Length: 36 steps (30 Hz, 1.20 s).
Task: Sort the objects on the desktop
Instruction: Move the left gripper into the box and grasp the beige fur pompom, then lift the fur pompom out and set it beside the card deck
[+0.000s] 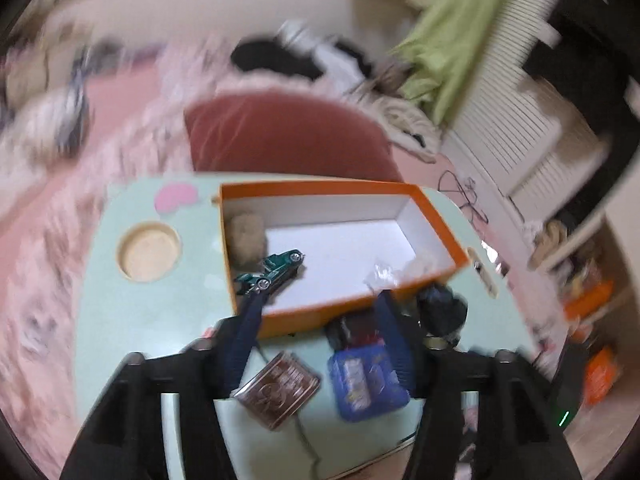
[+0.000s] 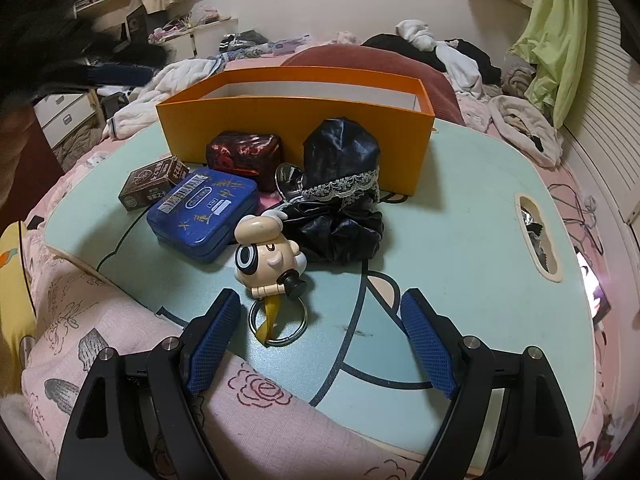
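An orange box with a white inside stands on the pale green lap table. In it lie a green toy car, a tan fuzzy ball and a clear wrapper. My left gripper is open above the box's near wall, with the car at its left fingertip. In front of the box lie a blue tin, a brown box, a dark red pouch and a black lace-trimmed cloth. My right gripper is open just short of a cartoon-head keychain.
The table has a round cup recess at its left and a handle slot at its right. It stands on a pink bed with a red cushion behind it, clothes piled beyond, and a phone beside the table's right edge.
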Motion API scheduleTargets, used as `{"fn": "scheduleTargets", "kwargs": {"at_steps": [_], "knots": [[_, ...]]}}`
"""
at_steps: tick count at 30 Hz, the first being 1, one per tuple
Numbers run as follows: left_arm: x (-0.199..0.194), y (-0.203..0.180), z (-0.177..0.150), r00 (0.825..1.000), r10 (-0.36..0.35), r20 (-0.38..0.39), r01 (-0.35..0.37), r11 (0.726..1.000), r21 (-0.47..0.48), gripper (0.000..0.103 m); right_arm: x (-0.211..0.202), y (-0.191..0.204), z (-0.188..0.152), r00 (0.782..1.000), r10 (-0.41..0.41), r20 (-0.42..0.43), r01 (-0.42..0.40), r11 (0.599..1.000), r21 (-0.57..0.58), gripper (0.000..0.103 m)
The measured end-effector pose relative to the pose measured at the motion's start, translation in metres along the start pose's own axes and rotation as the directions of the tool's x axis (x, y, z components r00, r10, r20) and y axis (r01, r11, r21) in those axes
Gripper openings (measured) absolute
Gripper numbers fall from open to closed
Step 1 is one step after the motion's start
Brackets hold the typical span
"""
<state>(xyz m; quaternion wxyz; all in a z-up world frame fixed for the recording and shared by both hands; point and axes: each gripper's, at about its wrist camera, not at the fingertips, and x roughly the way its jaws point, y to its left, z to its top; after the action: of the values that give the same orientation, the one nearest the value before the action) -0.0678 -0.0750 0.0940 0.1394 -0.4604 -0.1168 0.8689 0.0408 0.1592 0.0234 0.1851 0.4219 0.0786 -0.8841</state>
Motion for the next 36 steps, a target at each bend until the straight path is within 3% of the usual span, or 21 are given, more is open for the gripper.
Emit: {"fn": "scheduleTargets", "kwargs": {"at_steps": [2,3,4,5,6,7,9,10,13,18,21,22,23,27,28,31,33,36], "knots": [[0.015,0.0,0.022,0.998,-0.035,-0.048,0.035,0.999,-0.005,0.058,0.0,-0.001,0.0,1.0,0.006,0.004,-0.006,1.0,0.003,0.082],[0.022,-0.002,0.028,0.998,-0.015,-0.064,0.016,1.0,0.008,0.052,0.001,-0.003,0.0,1.0,0.011,0.006,-0.011,1.0,0.005,0.082],[0.033,-0.008,0.038,0.995,0.058,-0.083,-0.054,0.997,0.046,0.037,0.0,-0.003,-0.001,1.0,0.016,0.009,-0.017,1.0,0.007,0.083],[0.042,-0.013,0.043,0.986,0.138,-0.092,-0.13,0.988,0.087,0.032,0.0,-0.002,-0.002,1.0,0.02,0.012,-0.02,1.0,0.009,0.083],[0.051,-0.018,0.047,0.97,0.223,-0.094,-0.21,0.969,0.129,0.029,0.0,-0.003,-0.001,1.0,0.025,0.014,-0.026,1.0,0.011,0.083],[0.063,-0.025,0.05,0.935,0.345,-0.081,-0.325,0.926,0.194,0.029,0.0,-0.002,-0.003,0.999,0.029,0.017,-0.029,1.0,0.012,0.083],[0.083,-0.034,0.053,0.883,0.463,-0.073,-0.428,0.86,0.279,0.029,-0.001,-0.002,-0.004,0.999,0.037,0.022,-0.037,0.999,0.016,0.083],[0.097,-0.038,0.053,0.862,0.497,-0.101,-0.445,0.837,0.319,0.029,-0.001,-0.002,-0.005,0.999,0.04,0.024,-0.04,0.999,0.018,0.083],[0.123,-0.042,0.051,0.831,0.526,-0.179,-0.442,0.821,0.361,0.029,-0.002,-0.003,-0.006,0.998,0.052,0.031,-0.053,0.998,0.023,0.083],[0.146,-0.032,0.045,0.765,0.609,-0.209,-0.515,0.773,0.37,0.027,-0.002,-0.006,-0.007,0.996,0.075,0.043,-0.077,0.996,0.033,0.084],[0.156,-0.028,0.045,0.75,0.636,-0.182,-0.543,0.749,0.38,0.022,-0.002,-0.009,-0.006,0.994,0.092,0.051,-0.095,0.995,0.041,0.084],[0.156,-0.027,0.046,0.75,0.641,-0.164,-0.553,0.743,0.376,0.012,-0.002,-0.009,-0.006,0.994,0.097,0.054,-0.099,0.994,0.042,0.084],[0.155,-0.025,0.046,0.759,0.629,-0.169,-0.547,0.756,0.36,0.009,-0.002,-0.01,-0.006,0.994,0.099,0.055,-0.102,0.994,0.043,0.084],[0.134,-0.018,0.053,0.858,0.486,-0.168,-0.44,0.863,0.249,0.009,-0.002,-0.012,-0.006,0.993,0.105,0.058,-0.108,0.993,0.048,0.084],[0.12,-0.019,0.054,0.886,0.444,-0.135,-0.409,0.884,0.227,0.009,-0.002,-0.012,-0.006,0.992,0.108,0.059,-0.111,0.993,0.05,0.084],[0.079,-0.023,0.053,0.946,0.317,-0.066,-0.304,0.94,0.157,0.009,-0.001,-0.012,-0.007,0.992,0.108,0.059,-0.111,0.993,0.05,0.084],[0.043,-0.029,0.045,0.978,0.21,-0.005,-0.208,0.971,0.12,0.009,-0.001,-0.012,-0.007,0.993,0.107,0.058,-0.11,0.993,0.049,0.084],[0.007,-0.042,0.019,0.997,0.063,0.054,-0.069,0.991,0.113,0.009,-0.001,-0.013,-0.007,0.993,0.106,0.057,-0.109,0.993,0.048,0.084]]}}
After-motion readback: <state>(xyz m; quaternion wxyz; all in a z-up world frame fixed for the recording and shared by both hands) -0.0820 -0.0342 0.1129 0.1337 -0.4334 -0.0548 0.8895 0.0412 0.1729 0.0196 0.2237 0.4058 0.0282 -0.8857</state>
